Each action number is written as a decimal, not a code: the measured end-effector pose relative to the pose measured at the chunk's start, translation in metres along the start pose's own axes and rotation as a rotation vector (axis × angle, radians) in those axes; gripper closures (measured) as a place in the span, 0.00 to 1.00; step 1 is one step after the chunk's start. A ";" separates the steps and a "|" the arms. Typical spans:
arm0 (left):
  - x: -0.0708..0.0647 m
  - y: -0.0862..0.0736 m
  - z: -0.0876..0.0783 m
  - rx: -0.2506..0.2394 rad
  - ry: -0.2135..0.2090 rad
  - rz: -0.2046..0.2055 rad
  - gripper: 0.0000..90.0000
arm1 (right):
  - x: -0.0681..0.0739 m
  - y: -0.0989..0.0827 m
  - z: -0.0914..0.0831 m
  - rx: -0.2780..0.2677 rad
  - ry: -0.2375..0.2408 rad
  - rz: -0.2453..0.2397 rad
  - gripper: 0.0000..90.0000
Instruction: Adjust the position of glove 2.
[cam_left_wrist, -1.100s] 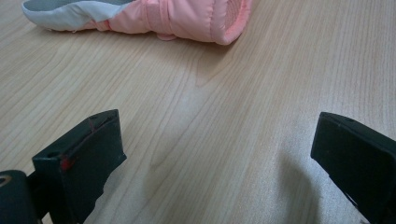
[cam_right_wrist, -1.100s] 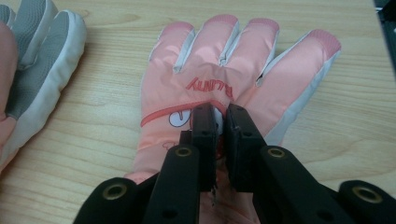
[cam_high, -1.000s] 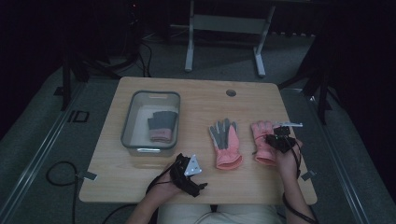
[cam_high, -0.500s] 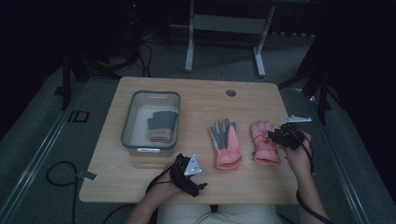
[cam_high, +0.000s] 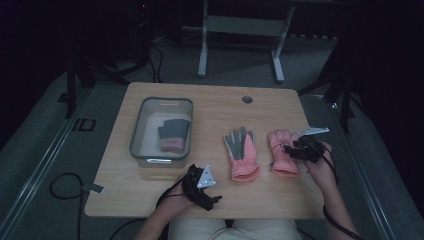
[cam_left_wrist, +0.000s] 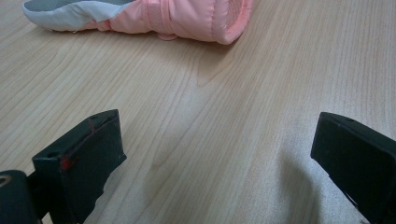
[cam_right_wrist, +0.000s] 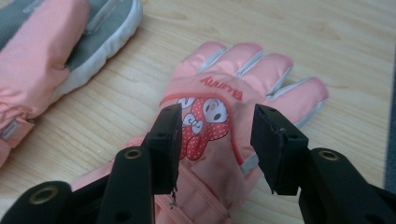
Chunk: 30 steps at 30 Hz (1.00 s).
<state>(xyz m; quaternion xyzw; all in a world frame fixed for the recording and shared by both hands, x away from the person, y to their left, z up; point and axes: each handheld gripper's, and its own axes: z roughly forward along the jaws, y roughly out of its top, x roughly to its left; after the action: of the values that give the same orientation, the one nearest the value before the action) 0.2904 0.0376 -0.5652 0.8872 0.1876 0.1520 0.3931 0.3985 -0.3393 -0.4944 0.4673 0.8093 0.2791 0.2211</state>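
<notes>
Two pink gloves lie side by side on the wooden table (cam_high: 210, 107). The left glove (cam_high: 242, 152) (cam_right_wrist: 42, 51) is palm up and shows grey. The right glove (cam_high: 281, 145) (cam_right_wrist: 233, 79) is back up, with a cartoon patch. My right gripper (cam_high: 290, 150) (cam_right_wrist: 217, 135) hovers just over the right glove's back. Its jaws have just been opening, and nothing is pinched between them. My left gripper (cam_high: 214, 196) (cam_left_wrist: 219, 140) rests open near the front edge, with bare wood between its jaws. It points at the left glove's cuff (cam_left_wrist: 187, 18).
A clear grey-rimmed bin (cam_high: 161, 101) stands at the table's left and holds another grey and pink glove (cam_high: 174, 135). A round cable hole (cam_high: 247, 99) sits near the far edge. Cables trail from both grippers over the front edge.
The right gripper's jaws have spread apart over the right glove, and the hand has shifted slightly. The left hand and both gloves stay where they were.
</notes>
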 end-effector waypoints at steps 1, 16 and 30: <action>0.000 0.000 0.000 0.000 0.000 0.001 0.02 | 0.000 -0.001 0.003 0.008 -0.011 0.003 0.60; 0.000 0.000 0.000 0.002 0.007 0.006 0.02 | 0.001 -0.012 0.029 0.030 -0.005 0.078 0.92; 0.001 0.000 0.000 -0.005 0.009 0.001 0.02 | 0.002 0.009 -0.013 -0.093 -0.010 0.139 0.96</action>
<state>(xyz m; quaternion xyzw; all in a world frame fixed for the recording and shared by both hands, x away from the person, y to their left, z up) 0.2910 0.0381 -0.5653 0.8855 0.1887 0.1567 0.3946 0.3953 -0.3372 -0.4789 0.5128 0.7599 0.3287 0.2269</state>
